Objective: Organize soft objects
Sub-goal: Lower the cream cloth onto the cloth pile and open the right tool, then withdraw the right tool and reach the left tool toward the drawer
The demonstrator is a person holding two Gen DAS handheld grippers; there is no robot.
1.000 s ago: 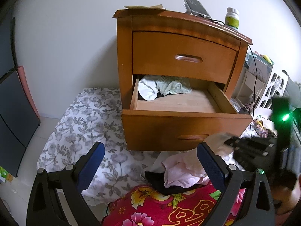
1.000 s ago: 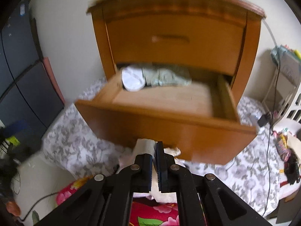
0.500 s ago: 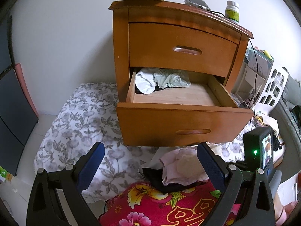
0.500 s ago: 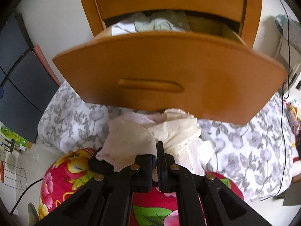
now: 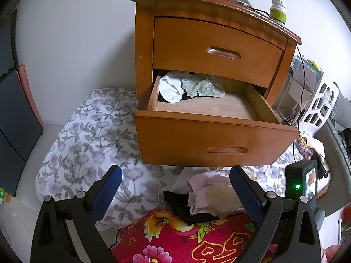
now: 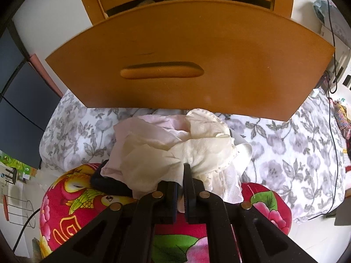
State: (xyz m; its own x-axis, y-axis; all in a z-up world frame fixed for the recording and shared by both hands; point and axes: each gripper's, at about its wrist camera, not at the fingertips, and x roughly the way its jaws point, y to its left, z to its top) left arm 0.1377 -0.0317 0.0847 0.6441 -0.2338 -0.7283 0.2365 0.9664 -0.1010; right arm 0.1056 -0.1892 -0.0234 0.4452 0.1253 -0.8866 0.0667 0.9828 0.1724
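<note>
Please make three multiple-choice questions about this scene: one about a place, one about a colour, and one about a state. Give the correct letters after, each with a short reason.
1. Where does the pile of pale clothes lie?
A. inside the upper drawer
B. on top of the nightstand
C. in front of the lower drawer, partly on the red cushion

2. What colour is the lid of the bottle on the nightstand?
A. white
B. blue
C. black

3. How is the lower drawer?
A. removed and lying on the floor
B. pulled open
C. fully shut

Answers:
1 C, the pile sits below the drawer front, partly on the red cushion.
2 A, the cap is white above a green label.
3 B, its wooden bottom and the white and green clothes at its back are visible.
</note>
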